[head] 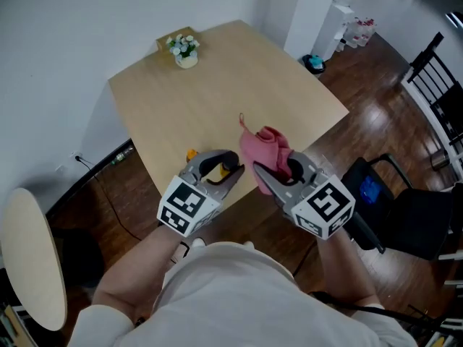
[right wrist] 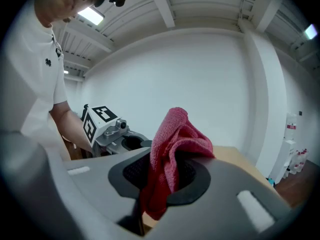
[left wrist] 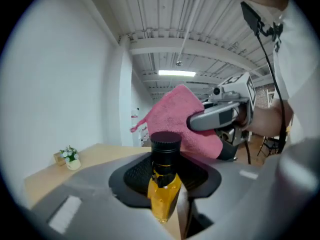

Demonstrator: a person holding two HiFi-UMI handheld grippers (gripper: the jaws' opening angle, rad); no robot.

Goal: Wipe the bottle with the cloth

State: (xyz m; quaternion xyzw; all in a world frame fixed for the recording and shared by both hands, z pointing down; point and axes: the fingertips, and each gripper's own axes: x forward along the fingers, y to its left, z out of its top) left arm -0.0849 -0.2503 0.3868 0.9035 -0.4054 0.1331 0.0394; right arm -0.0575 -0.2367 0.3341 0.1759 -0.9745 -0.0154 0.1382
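A small bottle (left wrist: 164,184) of amber liquid with a black cap stands upright between the jaws of my left gripper (left wrist: 165,176), which is shut on it. In the head view the bottle (head: 230,169) shows as a bit of yellow at the tip of the left gripper (head: 233,172), over the near edge of the table. My right gripper (head: 269,173) is shut on a pink cloth (head: 265,146), bunched above its jaws. The cloth (right wrist: 172,149) sits close beside the bottle, and I cannot tell whether they touch. The left gripper view shows the cloth (left wrist: 175,116) just behind the cap.
The light wooden table (head: 217,92) carries a small pot of white flowers (head: 185,51) at its far corner. A black chair (head: 405,208) stands to the right, a round pale tabletop (head: 32,259) to the left. A cable (head: 108,194) runs over the dark wooden floor.
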